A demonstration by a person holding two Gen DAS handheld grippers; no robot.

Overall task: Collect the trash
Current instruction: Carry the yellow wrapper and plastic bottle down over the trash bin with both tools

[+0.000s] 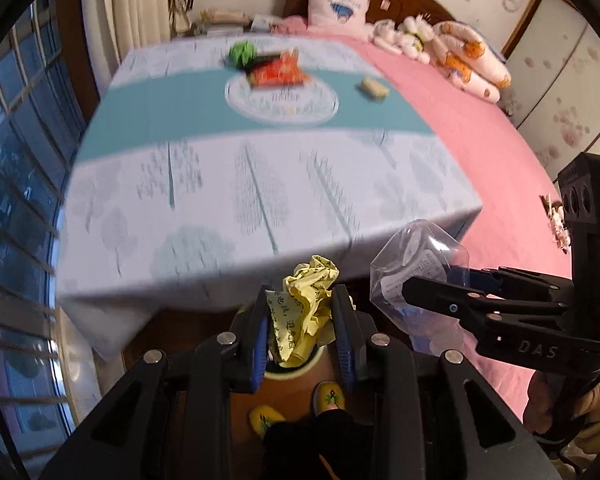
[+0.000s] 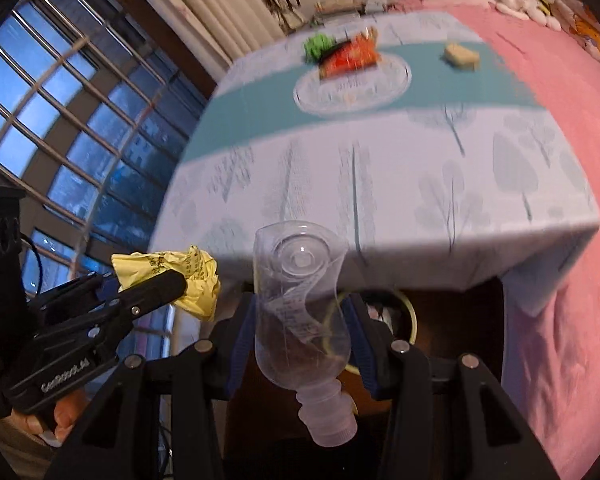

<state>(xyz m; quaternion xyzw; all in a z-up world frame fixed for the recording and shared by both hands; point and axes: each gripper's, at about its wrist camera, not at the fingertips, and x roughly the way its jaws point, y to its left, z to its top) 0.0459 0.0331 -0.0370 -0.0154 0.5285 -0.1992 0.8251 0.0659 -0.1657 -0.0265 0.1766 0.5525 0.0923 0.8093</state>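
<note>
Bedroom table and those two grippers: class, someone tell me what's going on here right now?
A person is clearing trash with a hand-held gripper in each hand. The left gripper is clamped on a crumpled yellow paper; the right gripper grips an empty clear plastic bottle, neck pointing toward the camera. Both hang off the near edge of the table, above a yellow-rimmed bin on the floor. A red wrapper, green scrap and small beige item remain on the cloth.

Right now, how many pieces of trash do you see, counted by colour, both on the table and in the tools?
Yellow: 1, crumpled yellow paper in the left tool
Clear: 1, clear plastic bottle in the right tool
Green: 1, green wad
Red: 1, red wrapper
Tan: 1, tan piece
Total: 5
</note>
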